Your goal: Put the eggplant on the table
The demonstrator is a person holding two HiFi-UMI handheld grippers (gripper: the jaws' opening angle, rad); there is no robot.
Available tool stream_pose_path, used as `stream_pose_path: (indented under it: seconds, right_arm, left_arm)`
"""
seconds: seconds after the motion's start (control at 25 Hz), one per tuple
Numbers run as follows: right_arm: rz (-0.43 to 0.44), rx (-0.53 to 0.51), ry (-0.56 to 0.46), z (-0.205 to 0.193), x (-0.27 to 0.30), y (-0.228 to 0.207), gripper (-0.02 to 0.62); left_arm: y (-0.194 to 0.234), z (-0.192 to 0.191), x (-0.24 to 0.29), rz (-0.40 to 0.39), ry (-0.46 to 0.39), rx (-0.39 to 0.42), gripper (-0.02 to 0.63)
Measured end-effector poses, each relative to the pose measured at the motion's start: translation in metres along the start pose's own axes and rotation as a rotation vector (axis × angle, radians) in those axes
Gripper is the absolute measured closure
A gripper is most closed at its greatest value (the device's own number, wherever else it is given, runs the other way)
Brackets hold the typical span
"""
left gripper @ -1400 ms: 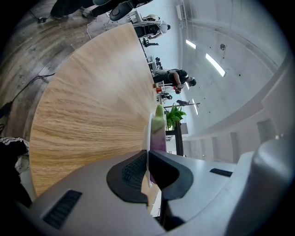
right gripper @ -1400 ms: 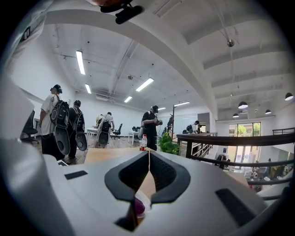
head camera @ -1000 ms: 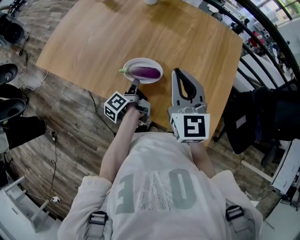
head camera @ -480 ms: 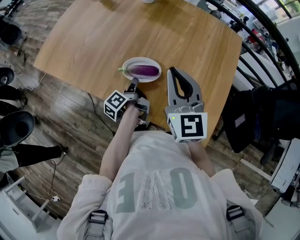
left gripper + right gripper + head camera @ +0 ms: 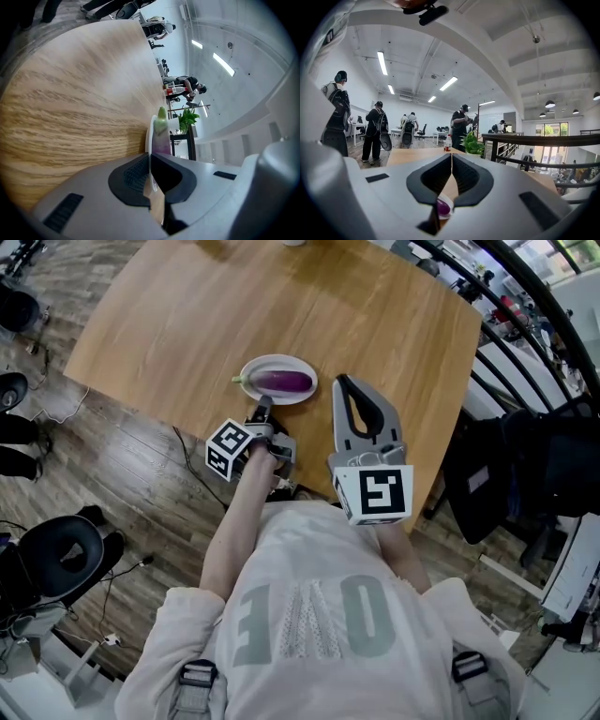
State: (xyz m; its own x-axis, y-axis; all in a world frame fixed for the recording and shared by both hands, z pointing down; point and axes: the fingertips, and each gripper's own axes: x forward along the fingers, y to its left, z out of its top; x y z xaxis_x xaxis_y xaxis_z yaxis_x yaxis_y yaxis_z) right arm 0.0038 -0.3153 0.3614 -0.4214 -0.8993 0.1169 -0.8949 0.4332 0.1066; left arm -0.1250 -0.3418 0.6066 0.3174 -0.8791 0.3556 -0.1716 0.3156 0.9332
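Lying on a white plate (image 5: 253,369) near the bench's (image 5: 281,306) front edge, the eggplant (image 5: 279,381) is glossy purple with a pale green stem. The left claw (image 5: 263,409) is clenched on the plate's near rim. The right claw (image 5: 345,383), clenched on nothing, hovers just beside the plate. In the left gripper view, the claw's body hides most of the eggplant.
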Motion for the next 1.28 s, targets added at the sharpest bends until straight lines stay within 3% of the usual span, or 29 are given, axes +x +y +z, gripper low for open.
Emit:
stream_pose_path:
  seconds: [0.24, 0.6, 0.76, 0.92, 1.0, 1.08, 1.16, 1.28]
  right_arm:
    - [0.0, -0.001, -0.002, 0.0, -0.002, 0.001, 0.572]
    - [-0.011, 0.005, -0.013, 0.006, -0.01, 0.007, 0.572]
    - [-0.023, 0.016, -0.022, 0.007, -0.016, 0.005, 0.572]
    - [-0.024, 0.011, -0.042, 0.013, -0.022, 0.009, 0.572]
    - [-0.024, 0.011, -0.049, 0.015, -0.027, 0.01, 0.572]
    - [-0.028, 0.014, -0.054, 0.016, -0.035, 0.008, 0.572]
    - [-0.034, 0.014, -0.058, 0.017, -0.04, 0.008, 0.572]
    - [-0.051, 0.032, -0.064, 0.018, -0.037, 0.011, 0.572]
  left_arm:
    - [0.002, -0.001, 0.003, 0.035, -0.002, 0.014, 0.588]
    - [0.006, -0.008, 0.001, 0.08, 0.031, -0.046, 0.576]
    - [-0.001, -0.007, -0.005, 0.103, -0.014, -0.002, 0.419]
    - [-0.007, 0.004, -0.02, 0.155, -0.093, 0.078, 0.317]
    - [-0.013, 0.016, -0.035, 0.199, -0.161, 0.217, 0.284]
    - [-0.032, 0.032, -0.054, 0.227, -0.26, 0.436, 0.272]
    - [-0.071, 0.053, -0.074, 0.213, -0.388, 0.726, 0.248]
    - [-0.163, 0.074, -0.113, 0.084, -0.617, 1.178, 0.238]
